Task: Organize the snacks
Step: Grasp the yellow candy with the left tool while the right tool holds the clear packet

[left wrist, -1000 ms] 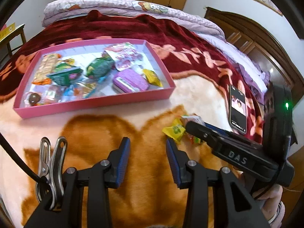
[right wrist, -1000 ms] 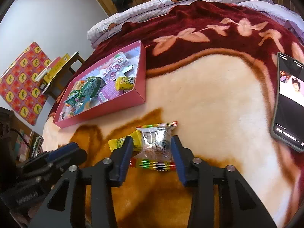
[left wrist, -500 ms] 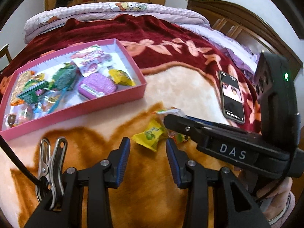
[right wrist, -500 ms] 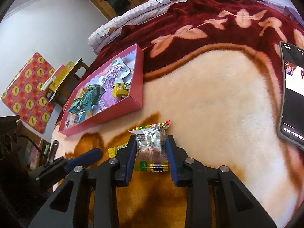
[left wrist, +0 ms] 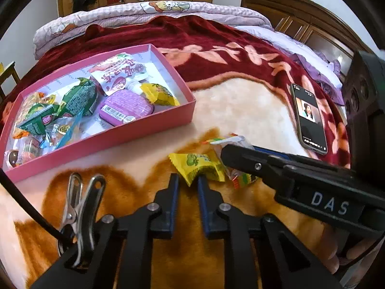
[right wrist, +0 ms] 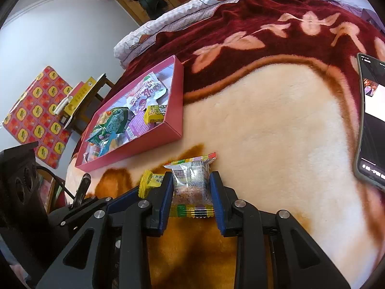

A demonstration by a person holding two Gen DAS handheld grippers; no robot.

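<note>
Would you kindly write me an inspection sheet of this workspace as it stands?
Surface: plush blanket on a bed.
Job's things: pink tray holding many snacks; yellow packet and clear packet outside it on the blanket.
Clutter: phone, screen lit.
Tools: left tool shut on the yellow packet's corner; right tool shut on the clear packet.
Cables: black cable held by a metal clip.
Surroundings: wardrobe, headboard, patterned box.

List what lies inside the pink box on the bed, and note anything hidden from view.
Inside the pink box: a purple tin, a yellow packet, a white-and-pink pouch, green packets and small sweets. They overlap, so anything beneath them is hidden.
</note>
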